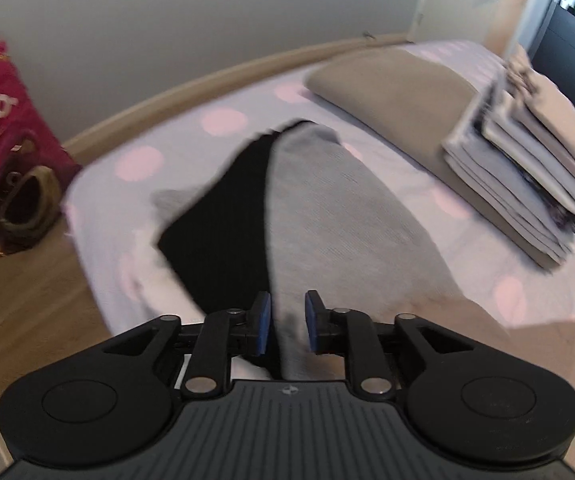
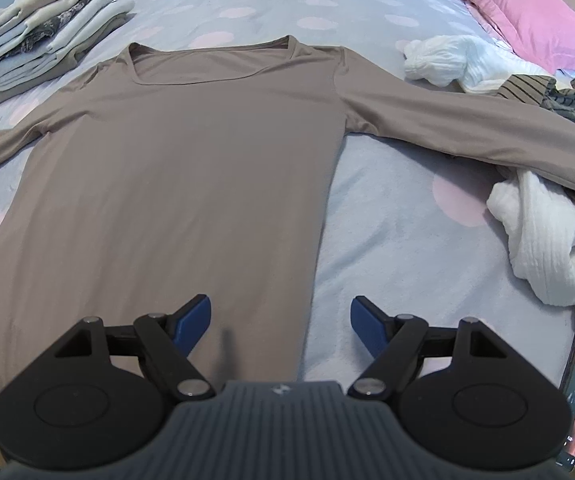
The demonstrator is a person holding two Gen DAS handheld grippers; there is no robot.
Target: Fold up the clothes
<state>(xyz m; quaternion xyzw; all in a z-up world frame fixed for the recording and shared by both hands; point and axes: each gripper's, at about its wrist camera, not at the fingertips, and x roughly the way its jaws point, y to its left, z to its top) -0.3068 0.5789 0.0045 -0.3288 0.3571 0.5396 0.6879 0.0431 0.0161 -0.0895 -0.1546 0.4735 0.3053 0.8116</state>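
Spotted in pale pink, a lilac bedspread [image 2: 383, 216] fills both wrist views of a bedroom with grey walls and a wood floor. Spread flat across the centre and left of the right wrist frame lies a taupe long-sleeved top [image 2: 175, 168], neckline toward the top of the frame, one sleeve running to the right edge over a heap of unfolded laundry: crumpled white cloth [image 2: 539, 236] and striped fabric [image 2: 567, 96]. A pink pillow [image 2: 519, 12] sits at upper right, and a stack of folded clothes [image 2: 43, 24] at upper left. At the bottom of that frame the right gripper [image 2: 279, 328] hangs over the top's lower hem with its blue-padded jaws spread wide, holding nothing.

The left wrist view is blurred. At lower centre the left gripper [image 1: 287, 324] has its jaws drawn close together around a fold of a grey garment [image 1: 327, 208], though a narrow gap shows and a firm pinch cannot be confirmed. A black garment [image 1: 227, 220] lies just beside the grey one at centre left. The folded stack [image 1: 527, 168] appears at right, resting on a flat beige piece [image 1: 391, 92]. A magenta bag [image 1: 3, 120] stands on the floor at the left edge.
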